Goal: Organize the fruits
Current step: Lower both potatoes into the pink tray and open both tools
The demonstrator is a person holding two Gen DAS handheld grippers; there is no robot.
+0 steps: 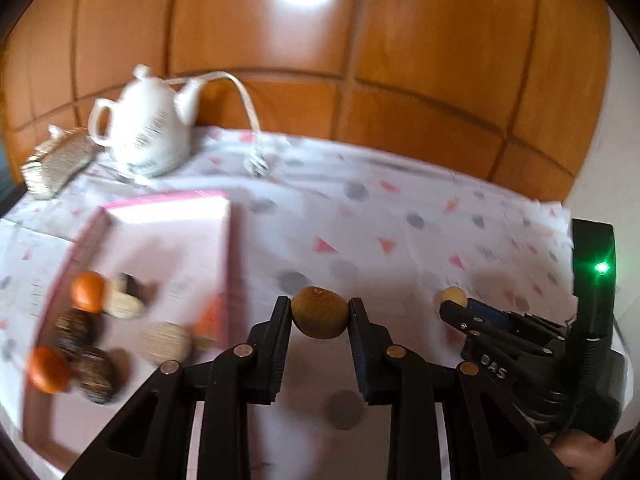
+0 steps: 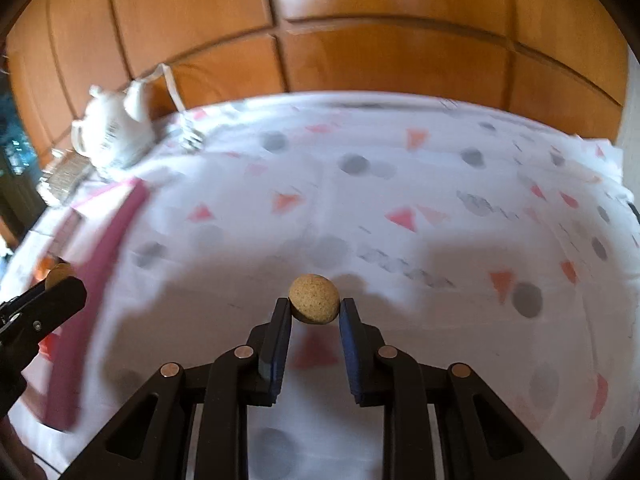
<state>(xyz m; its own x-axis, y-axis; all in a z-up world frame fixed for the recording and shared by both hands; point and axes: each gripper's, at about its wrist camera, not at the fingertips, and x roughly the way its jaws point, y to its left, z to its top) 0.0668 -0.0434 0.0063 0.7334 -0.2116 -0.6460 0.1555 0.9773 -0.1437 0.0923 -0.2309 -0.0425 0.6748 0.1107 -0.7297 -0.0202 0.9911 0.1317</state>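
Both tongs loaded, heading for the pink tray

The left gripper [image 1: 319,307] pinches a kiwi [image 1: 319,312]; the right gripper [image 2: 314,307] pinches a tan round fruit [image 2: 314,299]. Carry each level to the tray [image 1: 168,232] at ten o'clock, releasing low beside the oranges [image 1: 89,291].

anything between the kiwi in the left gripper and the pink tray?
Nothing: only bare patterned cloth between kiwi and pink tray, per the left wrist view.

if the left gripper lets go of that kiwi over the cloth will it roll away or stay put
The kiwi is rounded, so it would probably roll a little. Its fuzzy skin and the wrinkled tablecloth should stop it soon. The left gripper holds it only by the fingertips, so it may slip.
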